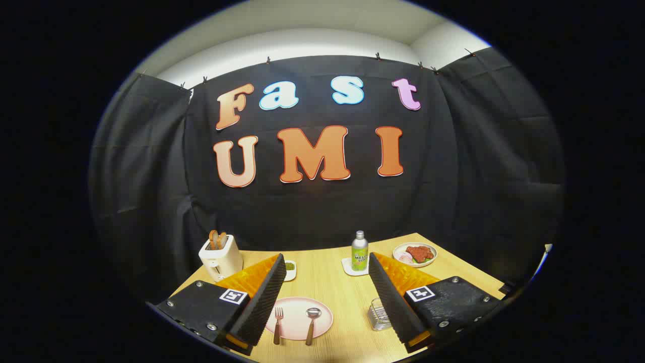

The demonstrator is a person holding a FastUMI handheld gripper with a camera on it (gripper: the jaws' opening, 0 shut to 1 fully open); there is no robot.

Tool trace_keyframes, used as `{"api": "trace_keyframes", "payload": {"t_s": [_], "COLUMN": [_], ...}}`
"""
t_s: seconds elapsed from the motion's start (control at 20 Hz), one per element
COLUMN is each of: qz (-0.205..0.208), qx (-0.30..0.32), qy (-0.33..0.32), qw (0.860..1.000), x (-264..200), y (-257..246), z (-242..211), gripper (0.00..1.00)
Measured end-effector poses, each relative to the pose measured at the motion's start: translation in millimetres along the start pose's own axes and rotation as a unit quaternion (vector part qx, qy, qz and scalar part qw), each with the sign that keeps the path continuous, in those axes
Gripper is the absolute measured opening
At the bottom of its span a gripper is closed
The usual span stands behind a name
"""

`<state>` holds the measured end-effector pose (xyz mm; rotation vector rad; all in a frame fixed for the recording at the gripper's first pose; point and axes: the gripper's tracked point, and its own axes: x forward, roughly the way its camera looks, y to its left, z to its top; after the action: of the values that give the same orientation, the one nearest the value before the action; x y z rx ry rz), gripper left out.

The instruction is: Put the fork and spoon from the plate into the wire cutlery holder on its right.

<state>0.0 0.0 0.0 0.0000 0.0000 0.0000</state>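
I have the gripper [322, 307] hanging above the near edge of the wooden table [327, 282], its two fingers spread wide apart and holding nothing. Low in the frame between the fingertips sits the pink plate [322, 308], with the fork [278, 322] on its left half and the spoon [312, 322] just right of it; both handles run off the plate's near rim toward me. The wire cutlery holder [379, 315] stands just right of the plate, and my right finger covers its right side, so I cannot make out its full shape. There is bare wood between plate and holder. Further back, a green bottle [359, 251] stands on a white coaster, a dish of food [414, 254] sits toward the far right corner, and a toaster [220, 257] stands at the left edge. A small dish behind my left finger is mostly hidden.
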Motion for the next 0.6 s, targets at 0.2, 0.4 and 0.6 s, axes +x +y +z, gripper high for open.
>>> {"api": "trace_keyframes", "payload": {"t_s": [0.2,0.4,0.6], "qz": [-0.001,-0.005,-0.003], "qx": [0.008,-0.004,-0.012], "qy": [0.024,0.026,0.023], "qw": [1.0,1.0,1.0], "x": [-1.5,-4.8,-9.2], "y": [3.2,2.6,5.4], "z": [-13.8,-17.4,-18.8], "gripper": [0.99,0.99,0.99]}}
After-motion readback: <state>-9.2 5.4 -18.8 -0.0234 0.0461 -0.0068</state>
